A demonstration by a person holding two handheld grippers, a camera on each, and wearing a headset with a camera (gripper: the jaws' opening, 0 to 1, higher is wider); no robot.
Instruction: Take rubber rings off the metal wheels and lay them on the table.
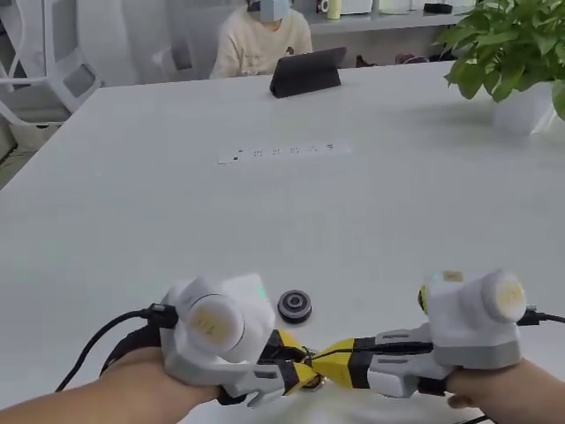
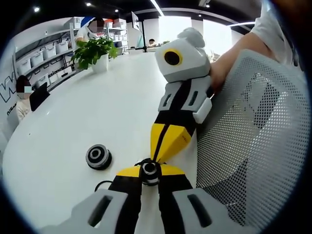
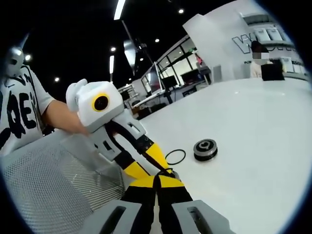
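Small metal wheel (image 2: 149,171) clamped between the jaws of the left gripper (image 1: 293,367), held up off the white table (image 1: 265,212) at its near edge; black rubber ring (image 2: 141,168) seated round the wheel's rim. Right gripper (image 1: 328,355) tip to tip against the left, jaws pinched narrow at that rim, by the look of it on the ring itself. Further in from the near edge, a second metal wheel (image 1: 294,306) lying flat, ringed or bare hard to tell; just beside it, a loose black rubber loop (image 3: 175,157) flat on the table. Past the near edge, behind both grippers, a white mesh chair (image 2: 253,136).

Likely trouble, judged from this: too thin a bite on the ring, and a slip under the pull with the ring left seated; stretched rubber apt to snap back or fly off once freed, landing anywhere but the table; a pull off the wheel's axis liable to twist the wheel out of the left jaws; so close to the near edge, a dropped wheel bound for the chair or the floor; a hard sweep inward, and a knock to the second wheel or the loose loop. Safer with a firm left clamp and a slow, straight draw.
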